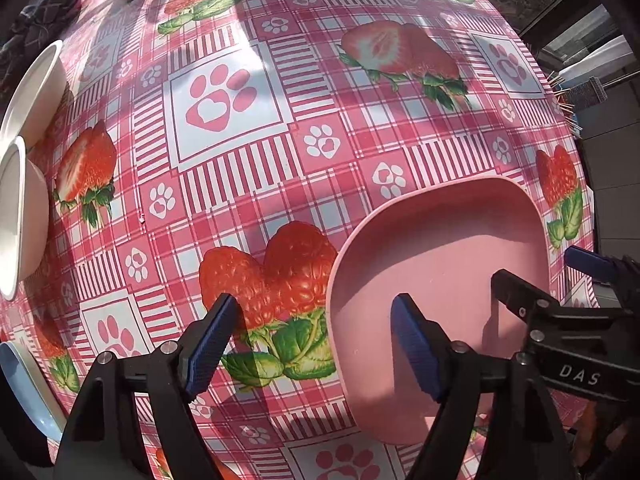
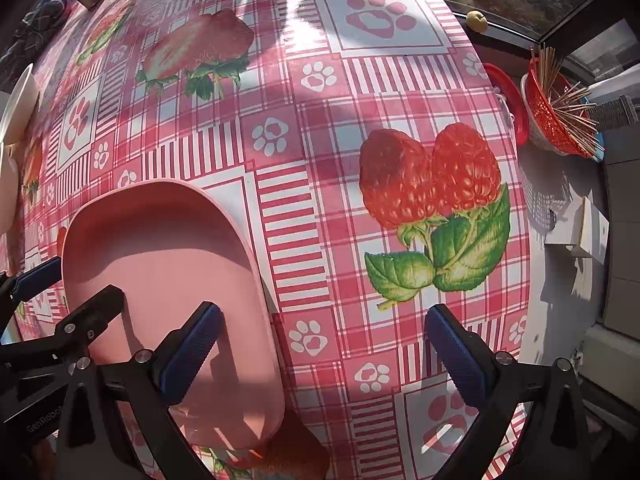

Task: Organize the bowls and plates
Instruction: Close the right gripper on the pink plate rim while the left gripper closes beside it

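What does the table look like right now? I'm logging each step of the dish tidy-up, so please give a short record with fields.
surface: table with a pink checked cloth printed with strawberries and paw marks
main item: pink plate, rounded-square, empty, flat on the cloth
left gripper: open, straddling the plate's left rim, one finger inside, one outside
right gripper: open, straddling the plate's right rim
other dishes: white bowls at the left edge, blue dish near the lower left
off table: red basket of sticks
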Motion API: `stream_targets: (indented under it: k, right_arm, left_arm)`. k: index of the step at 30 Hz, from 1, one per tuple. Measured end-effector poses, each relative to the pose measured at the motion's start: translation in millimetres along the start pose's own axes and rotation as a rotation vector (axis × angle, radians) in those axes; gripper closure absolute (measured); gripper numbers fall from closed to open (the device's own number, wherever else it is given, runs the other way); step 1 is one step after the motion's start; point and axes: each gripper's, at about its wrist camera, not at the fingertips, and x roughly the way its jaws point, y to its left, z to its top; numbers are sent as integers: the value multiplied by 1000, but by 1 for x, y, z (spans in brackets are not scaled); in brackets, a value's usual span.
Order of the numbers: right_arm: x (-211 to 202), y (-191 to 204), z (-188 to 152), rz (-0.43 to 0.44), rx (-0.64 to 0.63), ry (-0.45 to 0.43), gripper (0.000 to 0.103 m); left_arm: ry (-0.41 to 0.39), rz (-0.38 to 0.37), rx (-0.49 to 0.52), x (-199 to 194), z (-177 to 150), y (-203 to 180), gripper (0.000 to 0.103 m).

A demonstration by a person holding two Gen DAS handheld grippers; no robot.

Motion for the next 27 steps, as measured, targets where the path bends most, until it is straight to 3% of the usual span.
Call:
stream_targets:
  k: [10,17,19,21,22,26,27]
  right_arm:
    - [-1,2,12,-16,-13,6,3]
    - [-15,34,5,-18,-75,-24,40]
    - [-17,37,4,-1,-69,-27,52]
    - [-18,40,4,26,-59,-23,73]
    - [-17,45,3,29,-53,-18,77]
    - [-16,57,-4,38,-40,5,77]
    - [-16,62,-6,41,-44,13,77]
  left_arm:
    - [-7,4,19,0,-3,16,15]
    - [3,9,26,-3,1,11,17]
    - [4,8,33,-5,0,11,22]
    - [4,8,42,-8,0,11,28]
    - [3,6,45,-10,0,12,33]
    - [-1,-5,62,-16,-2,17,51]
    - [0,-14,70,-17,-2,19,61]
